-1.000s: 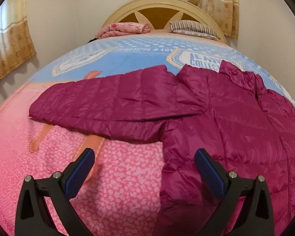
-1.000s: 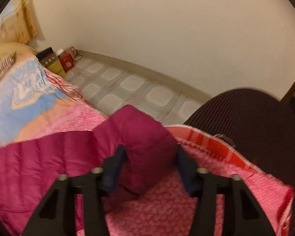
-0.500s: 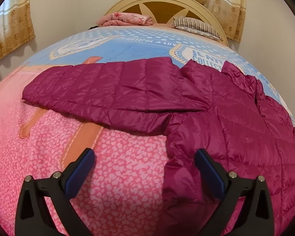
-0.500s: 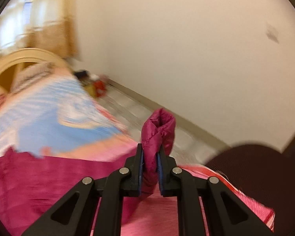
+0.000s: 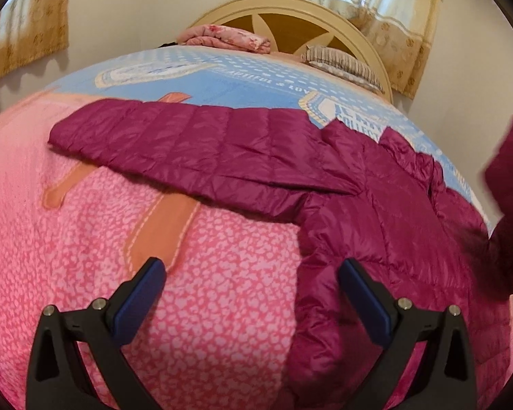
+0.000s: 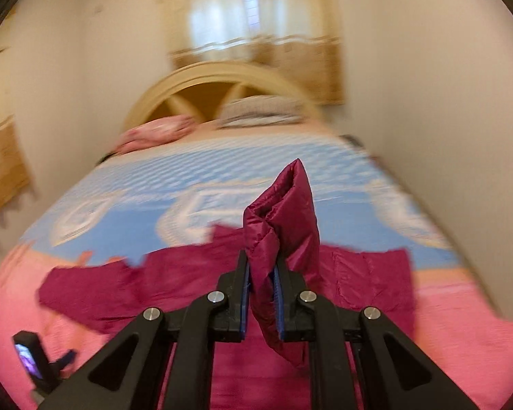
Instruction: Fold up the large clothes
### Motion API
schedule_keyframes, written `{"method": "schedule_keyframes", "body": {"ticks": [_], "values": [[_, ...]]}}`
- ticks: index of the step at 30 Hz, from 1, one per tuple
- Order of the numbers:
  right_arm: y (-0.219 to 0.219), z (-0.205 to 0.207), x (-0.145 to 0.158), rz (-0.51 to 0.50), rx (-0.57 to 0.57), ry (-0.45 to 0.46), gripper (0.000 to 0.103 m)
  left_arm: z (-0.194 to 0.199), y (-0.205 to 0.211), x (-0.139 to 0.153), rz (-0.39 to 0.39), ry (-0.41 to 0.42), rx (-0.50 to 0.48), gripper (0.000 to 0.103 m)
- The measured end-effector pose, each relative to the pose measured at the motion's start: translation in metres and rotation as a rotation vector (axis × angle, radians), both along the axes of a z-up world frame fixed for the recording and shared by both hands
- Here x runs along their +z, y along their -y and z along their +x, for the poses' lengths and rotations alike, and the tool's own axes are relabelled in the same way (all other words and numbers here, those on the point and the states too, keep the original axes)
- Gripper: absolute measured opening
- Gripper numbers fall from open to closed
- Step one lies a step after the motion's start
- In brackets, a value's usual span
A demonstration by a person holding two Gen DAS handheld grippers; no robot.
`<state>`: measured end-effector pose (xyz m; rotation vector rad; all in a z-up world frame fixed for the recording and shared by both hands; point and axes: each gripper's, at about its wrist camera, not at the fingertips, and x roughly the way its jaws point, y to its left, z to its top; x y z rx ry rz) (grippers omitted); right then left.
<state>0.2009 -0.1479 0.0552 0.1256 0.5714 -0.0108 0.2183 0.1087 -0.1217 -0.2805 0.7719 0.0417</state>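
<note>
A magenta quilted puffer jacket (image 5: 376,205) lies spread on the bed, one sleeve (image 5: 195,147) stretched out to the left. My left gripper (image 5: 249,287) hovers open above the pink bedspread, its right finger over the jacket's near hem. In the right wrist view my right gripper (image 6: 261,273) is shut on the cuff of the other sleeve (image 6: 280,225), which stands up between the pads, lifted above the jacket body (image 6: 174,283). That raised sleeve (image 5: 509,184) also shows at the right edge of the left wrist view.
The pink and blue bedspread (image 5: 222,307) covers the bed. A folded pink blanket (image 5: 225,36) and a striped pillow (image 5: 342,63) lie by the cream headboard (image 5: 290,10). Walls and curtains stand close around. The other gripper's body (image 6: 34,362) shows low left.
My right gripper closed on the sleeve cuff, lifted it and swung round from the floor side to face the headboard. The left gripper drifted slightly and rolled, staying open.
</note>
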Motion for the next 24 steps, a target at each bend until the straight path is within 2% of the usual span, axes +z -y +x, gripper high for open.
{"method": "schedule_keyframes", "body": {"ticks": [5,8,11,12,13,15,18,20,21,23,24], "values": [[-0.063,0.044,-0.061,0.075,0.145,-0.083,0.012,0.001,-0.001,-0.001,-0.019,0.0,-0.002,0.103],[-0.081,0.059,-0.094,0.106,0.201,-0.129,0.012,0.001,-0.001,-0.001,-0.021,0.001,-0.012,0.103],[-0.089,0.071,-0.118,0.131,0.246,-0.168,0.017,0.001,-0.001,-0.001,-0.022,-0.001,-0.018,0.103],[-0.09,0.069,-0.127,0.149,0.272,-0.195,0.028,0.003,0.0,-0.002,-0.015,-0.007,-0.019,0.103],[-0.09,0.073,-0.136,0.198,0.314,-0.243,0.05,0.005,0.001,-0.002,-0.005,-0.014,-0.019,0.103],[-0.089,0.072,-0.144,0.292,0.362,-0.283,0.066,0.007,0.004,-0.003,0.019,-0.024,-0.019,0.103],[-0.087,0.067,-0.135,0.338,0.377,-0.254,0.067,0.012,0.008,-0.004,0.046,-0.037,-0.017,0.103],[-0.081,0.057,-0.122,0.387,0.389,-0.186,0.067,0.013,0.008,-0.004,0.053,-0.04,-0.017,0.103],[-0.071,0.05,-0.114,0.399,0.369,-0.134,0.067,0.013,0.008,-0.004,0.055,-0.041,-0.017,0.103],[-0.062,0.049,-0.108,0.356,0.281,-0.101,0.066,0.014,0.009,-0.005,0.062,-0.043,-0.017,0.103],[-0.058,0.054,-0.109,0.324,0.244,-0.12,0.052,0.015,0.009,-0.005,0.064,-0.044,-0.017,0.103]]}}
